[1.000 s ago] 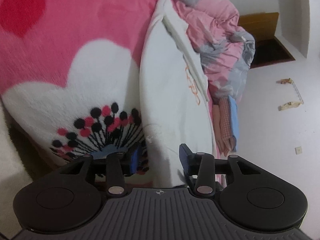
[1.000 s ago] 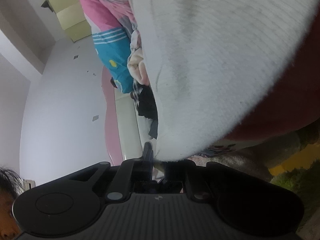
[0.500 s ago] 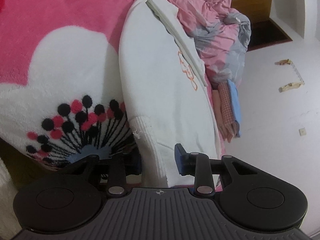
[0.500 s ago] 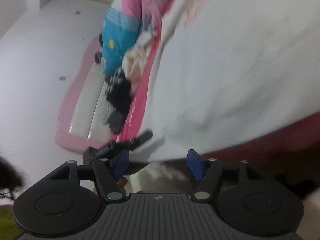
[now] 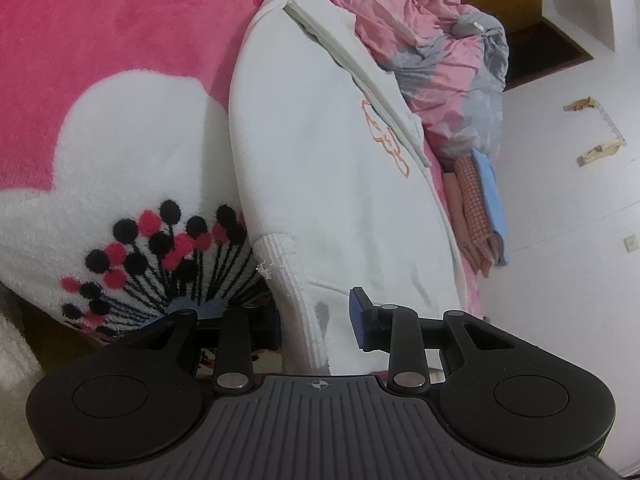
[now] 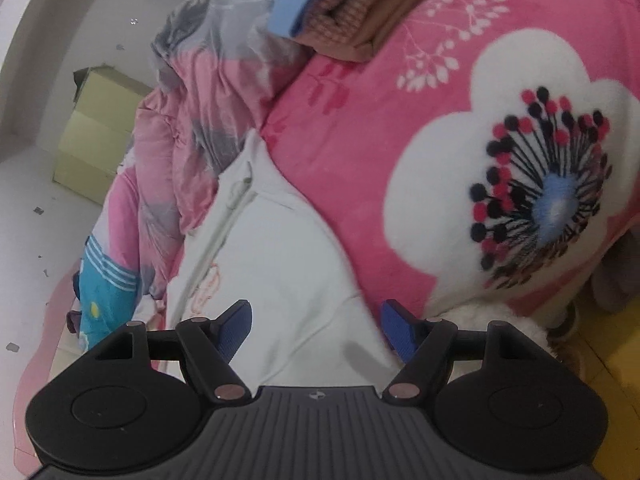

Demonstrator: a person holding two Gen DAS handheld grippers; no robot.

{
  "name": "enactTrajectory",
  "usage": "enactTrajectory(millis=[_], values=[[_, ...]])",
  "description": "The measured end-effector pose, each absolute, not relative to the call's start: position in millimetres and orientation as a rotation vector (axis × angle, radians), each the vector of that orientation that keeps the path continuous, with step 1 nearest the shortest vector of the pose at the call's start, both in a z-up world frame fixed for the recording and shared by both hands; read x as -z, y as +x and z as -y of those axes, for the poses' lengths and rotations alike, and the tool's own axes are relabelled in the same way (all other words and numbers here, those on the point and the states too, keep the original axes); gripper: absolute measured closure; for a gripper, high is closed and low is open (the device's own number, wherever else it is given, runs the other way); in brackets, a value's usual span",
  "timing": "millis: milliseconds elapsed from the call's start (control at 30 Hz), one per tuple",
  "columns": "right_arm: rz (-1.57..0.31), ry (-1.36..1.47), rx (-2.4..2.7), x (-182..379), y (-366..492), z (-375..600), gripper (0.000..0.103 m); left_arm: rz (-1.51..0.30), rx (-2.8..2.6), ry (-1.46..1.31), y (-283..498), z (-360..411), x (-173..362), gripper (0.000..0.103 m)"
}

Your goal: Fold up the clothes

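White sweatshirt (image 5: 328, 184) lies lengthwise on pink blanket (image 5: 120, 40), collar far end

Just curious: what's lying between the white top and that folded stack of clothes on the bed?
A crumpled pink and grey quilt lies between the white top and the folded stack. The right wrist view shows it best.

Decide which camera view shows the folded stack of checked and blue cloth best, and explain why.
The right wrist view: the folded stack lies large on the pink blanket, its layers distinct. The left wrist view shows the stack only edge-on, beyond the white garment.
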State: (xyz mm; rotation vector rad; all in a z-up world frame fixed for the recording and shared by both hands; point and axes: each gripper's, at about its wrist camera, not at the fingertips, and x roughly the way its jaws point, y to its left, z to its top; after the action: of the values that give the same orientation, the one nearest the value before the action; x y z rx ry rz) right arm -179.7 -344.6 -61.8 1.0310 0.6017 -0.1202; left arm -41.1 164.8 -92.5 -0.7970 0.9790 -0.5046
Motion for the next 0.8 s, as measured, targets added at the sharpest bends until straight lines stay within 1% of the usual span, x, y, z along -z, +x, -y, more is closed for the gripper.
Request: enactTrajectory(millis=[67, 167, 300, 333, 367, 433, 467, 567, 600, 633, 667, 700, 733, 767, 800], values=[[-0.604, 1.054, 0.113, 74, -177, 348, 0.03, -0.983, 0.499, -0.784, -40, -163, 91, 0.072], [-0.62, 1.089, 0.071, 80, -182, 373, 0.032, -0.987, 0.49, -0.765, -39, -161, 89, 0.072], [-0.63, 1.079, 0.05, 85, -182, 377, 0.033, -0.993, 0.48, -0.756, -38, -158, 89, 0.072], [-0.63, 1.085, 0.042, 85, -181, 377, 0.035, -0.995, 0.481, -0.75, -38, -157, 89, 0.072], [-0.63, 1.092, 0.034, 86, -181, 378, 0.041, -0.998, 0.482, -0.743, -38, -156, 88, 0.072], [-0.639, 1.086, 0.008, 85, -182, 375, 0.046, -1.001, 0.483, -0.726, -37, -154, 87, 0.072], [-0.643, 1.082, -0.005, 85, -182, 374, 0.052, -1.002, 0.484, -0.717, -37, -153, 86, 0.072], [-0.657, 1.038, -0.025, 83, -180, 366, 0.054, -1.008, 0.484, -0.698, -36, -150, 84, 0.073], [-0.658, 1.034, -0.027, 84, -178, 364, 0.054, -1.012, 0.484, -0.692, -35, -149, 84, 0.074], [-0.659, 1.03, -0.029, 85, -177, 363, 0.056, -1.016, 0.483, -0.686, -35, -148, 83, 0.078], [-0.658, 1.024, -0.017, 87, -177, 362, 0.063, -1.017, 0.479, -0.672, -35, -146, 82, 0.081], [-0.656, 1.017, -0.003, 88, -176, 361, 0.067, -1.017, 0.471, -0.65, -34, -144, 80, 0.087], [-0.653, 1.014, 0.015, 88, -177, 360, 0.08, -1.012, 0.463, -0.63, -34, -141, 78, 0.093], [-0.642, 1.021, 0.024, 88, -179, 359, 0.096, -1.005, 0.455, -0.614, -35, -140, 76, 0.095], [-0.621, 1.026, 0.02, 86, -182, 358, 0.097, -0.994, 0.45, -0.608, -37, -140, 74, 0.097]])
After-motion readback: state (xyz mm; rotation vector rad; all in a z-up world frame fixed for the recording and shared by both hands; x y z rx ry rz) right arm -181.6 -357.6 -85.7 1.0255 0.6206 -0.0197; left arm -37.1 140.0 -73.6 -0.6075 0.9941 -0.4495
